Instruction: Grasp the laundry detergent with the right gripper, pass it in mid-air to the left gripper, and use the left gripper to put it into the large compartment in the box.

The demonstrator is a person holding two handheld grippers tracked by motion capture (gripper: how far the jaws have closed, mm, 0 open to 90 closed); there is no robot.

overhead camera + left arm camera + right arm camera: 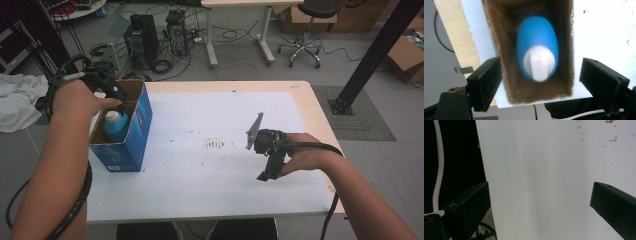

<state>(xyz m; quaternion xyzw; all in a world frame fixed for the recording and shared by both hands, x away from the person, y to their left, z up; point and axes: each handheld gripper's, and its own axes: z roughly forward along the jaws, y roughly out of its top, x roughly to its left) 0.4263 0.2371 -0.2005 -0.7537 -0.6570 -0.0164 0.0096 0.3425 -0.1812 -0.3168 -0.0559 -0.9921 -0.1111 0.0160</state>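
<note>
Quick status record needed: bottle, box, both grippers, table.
bottle: blue bottle with white cap, upright inside the box
box: blue carton, top open, at the table's left edge
left gripper: above the box opening, jaws apart, nothing between the pads
right gripper: open, holding nothing, over bare table
table: white top, a few small marks near the middle
</note>
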